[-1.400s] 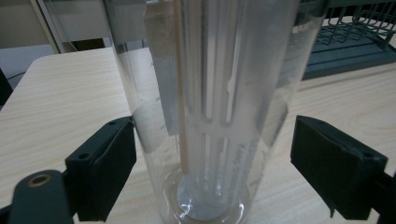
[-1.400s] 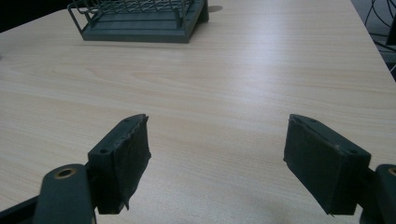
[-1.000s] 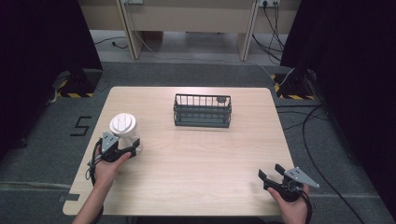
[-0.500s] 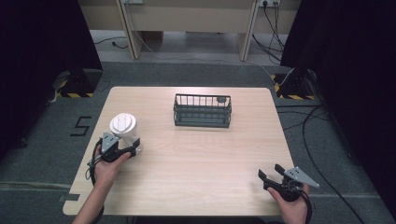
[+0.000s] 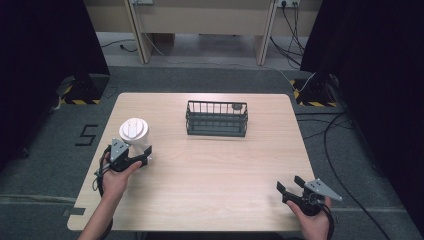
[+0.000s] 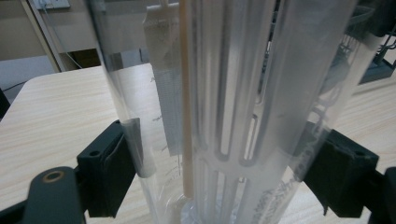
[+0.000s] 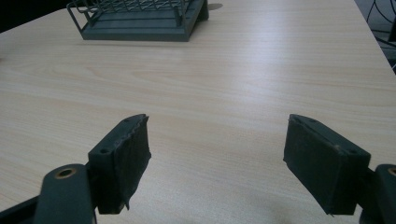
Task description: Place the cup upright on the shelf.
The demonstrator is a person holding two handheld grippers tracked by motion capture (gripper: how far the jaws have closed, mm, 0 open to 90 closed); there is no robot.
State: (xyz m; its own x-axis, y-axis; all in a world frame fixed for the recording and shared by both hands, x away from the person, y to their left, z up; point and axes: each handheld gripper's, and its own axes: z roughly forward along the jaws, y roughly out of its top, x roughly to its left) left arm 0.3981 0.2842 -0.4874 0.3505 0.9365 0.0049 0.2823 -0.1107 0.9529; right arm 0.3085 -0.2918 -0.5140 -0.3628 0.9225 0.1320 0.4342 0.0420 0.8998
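Note:
A tall clear container (image 5: 133, 131) with a white round lid stands upright at the left of the wooden table (image 5: 210, 170). My left gripper (image 5: 137, 151) is shut on it. In the left gripper view both black pads press the sides of the container (image 6: 233, 93), and a white slotted insert and a thin beige stick show through its wall. My right gripper (image 5: 289, 182) rests low near the table's front right corner. It is open, and only bare wood lies between its pads (image 7: 126, 158).
A dark wire basket (image 5: 216, 119) stands at the back middle of the table, also seen far ahead in the right gripper view (image 7: 135, 18). Cables run over the floor to the right of the table.

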